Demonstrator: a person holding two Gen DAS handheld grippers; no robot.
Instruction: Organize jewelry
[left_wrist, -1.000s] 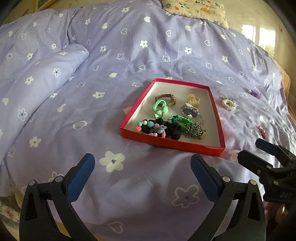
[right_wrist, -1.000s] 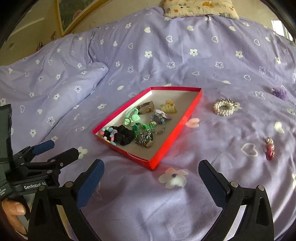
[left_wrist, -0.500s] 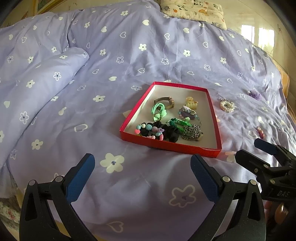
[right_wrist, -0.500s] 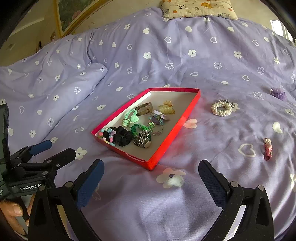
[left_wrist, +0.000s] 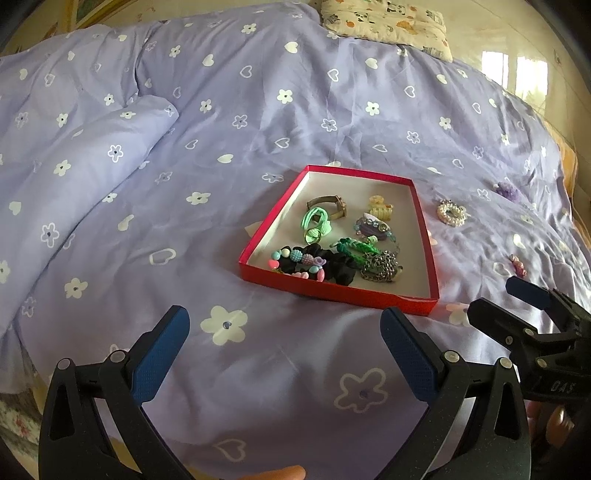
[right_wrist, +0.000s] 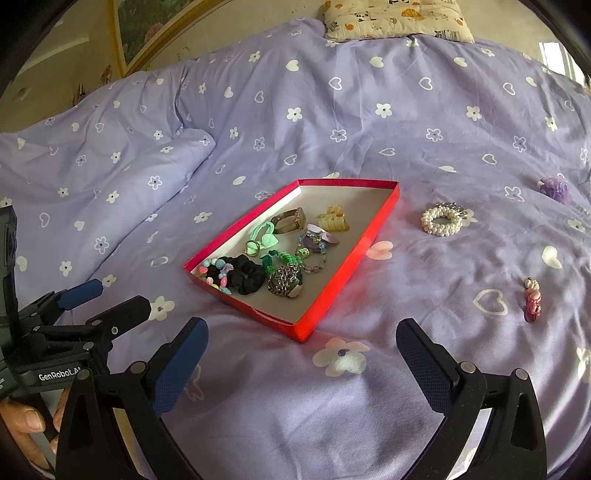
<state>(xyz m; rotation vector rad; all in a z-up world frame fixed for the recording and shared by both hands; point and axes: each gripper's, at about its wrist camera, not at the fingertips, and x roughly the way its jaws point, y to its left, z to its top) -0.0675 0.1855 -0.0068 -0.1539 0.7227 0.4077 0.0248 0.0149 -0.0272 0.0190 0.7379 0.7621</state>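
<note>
A red tray (left_wrist: 334, 291) (right_wrist: 351, 258) lies on the purple bedspread and holds several pieces: a black scrunchie, bead bracelets, a green hair tie, a chain, a watch, a yellow clip. Outside it lie a pearl bracelet (right_wrist: 441, 219) (left_wrist: 451, 213), a small pink charm (right_wrist: 532, 301) (left_wrist: 518, 261) and a purple piece (right_wrist: 554, 188) (left_wrist: 508, 190). My left gripper (left_wrist: 284, 347) (right_wrist: 103, 295) hangs open short of the tray's near edge. To the tray's near right my right gripper (right_wrist: 301, 356) (left_wrist: 496, 299) is open and empty.
The flowered purple duvet (left_wrist: 258, 110) bulges into a fold at the left (left_wrist: 74, 158). A printed pillow (right_wrist: 395, 18) lies at the far end. A hand (right_wrist: 26, 424) holds the left gripper's handle.
Both grippers have drawn back a little from the tray, which now looks slightly farther and smaller in view. Both stay open and empty.
</note>
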